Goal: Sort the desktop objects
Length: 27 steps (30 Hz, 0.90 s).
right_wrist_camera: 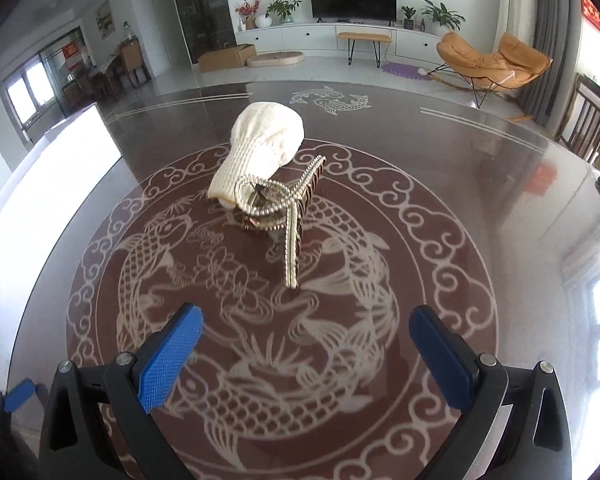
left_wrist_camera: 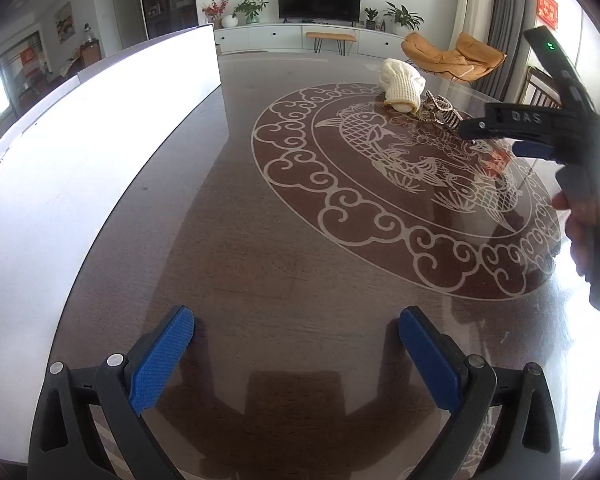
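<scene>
A cream knitted glove (right_wrist_camera: 265, 147) lies on the dark table, with a sparkly beaded bow hair clip (right_wrist_camera: 285, 209) leaning against its cuff. Both also show in the left wrist view, the glove (left_wrist_camera: 403, 84) far right and the clip (left_wrist_camera: 440, 109) beside it. My right gripper (right_wrist_camera: 306, 322) is open and empty, a short way in front of the clip. My left gripper (left_wrist_camera: 296, 324) is open and empty over bare table, far from both objects. The right gripper's side shows in the left wrist view (left_wrist_camera: 540, 128), held by a hand.
A white box (left_wrist_camera: 80, 152) stands along the table's left side, also seen in the right wrist view (right_wrist_camera: 48, 184). The round fish inlay (right_wrist_camera: 284, 300) covers the table's middle. Chairs and a TV cabinet stand beyond the far edge.
</scene>
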{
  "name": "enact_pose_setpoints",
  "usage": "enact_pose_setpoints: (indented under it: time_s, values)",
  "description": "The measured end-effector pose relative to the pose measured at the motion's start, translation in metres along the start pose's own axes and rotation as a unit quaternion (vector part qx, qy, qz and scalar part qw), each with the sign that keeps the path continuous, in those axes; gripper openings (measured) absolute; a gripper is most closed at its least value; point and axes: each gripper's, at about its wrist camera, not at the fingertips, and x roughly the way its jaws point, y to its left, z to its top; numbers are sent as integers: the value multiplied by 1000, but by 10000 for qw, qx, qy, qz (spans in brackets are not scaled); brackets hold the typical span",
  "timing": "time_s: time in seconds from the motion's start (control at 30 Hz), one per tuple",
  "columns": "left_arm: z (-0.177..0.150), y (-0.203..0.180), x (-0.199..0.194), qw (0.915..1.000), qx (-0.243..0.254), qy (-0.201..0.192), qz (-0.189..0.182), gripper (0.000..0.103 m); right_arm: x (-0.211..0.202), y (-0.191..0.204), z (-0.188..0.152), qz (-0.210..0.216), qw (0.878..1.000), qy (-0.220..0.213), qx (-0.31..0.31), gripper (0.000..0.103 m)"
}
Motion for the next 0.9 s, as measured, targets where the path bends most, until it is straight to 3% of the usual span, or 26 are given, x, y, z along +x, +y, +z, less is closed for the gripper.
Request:
enact_pose_setpoints:
  time_s: [0.17,0.23,0.3,0.33,0.4,0.53,0.8,0.83,0.9]
  values:
    - [1,-1,0,10000,-3,3,-8,103,43,13,38,-63,9998,67,192,103]
    - [2,-1,1,10000,-4,7,-16,103,54,17,46,-178,9997,83,143,95]
    - [3,-1,2,10000,-6,5,-16,103,54,20,50,-376,9992,-68,-66,63]
    - [4,-1,2,10000,-5,6,-17,103,52,19,51,-293,9994,-120,-107,53]
    - [4,-1,3,10000,-5,8,-15,103,45,14,50,-188,9997,-132,-25,45]
    - [4,-2,3,10000,-11,6,-9,103,27,7,24,-175,9995,-107,-229,45]
    - [3,-3,4,10000,-14,-1,-9,103,-50,-19,-77,-501,9975,-279,-407,46]
    - [3,-3,4,10000,-13,-1,-8,103,-56,-21,-86,-571,9969,-325,-421,49]
    - [3,-3,4,10000,-10,-1,-7,103,-62,-25,-97,-752,9957,-367,-398,83]
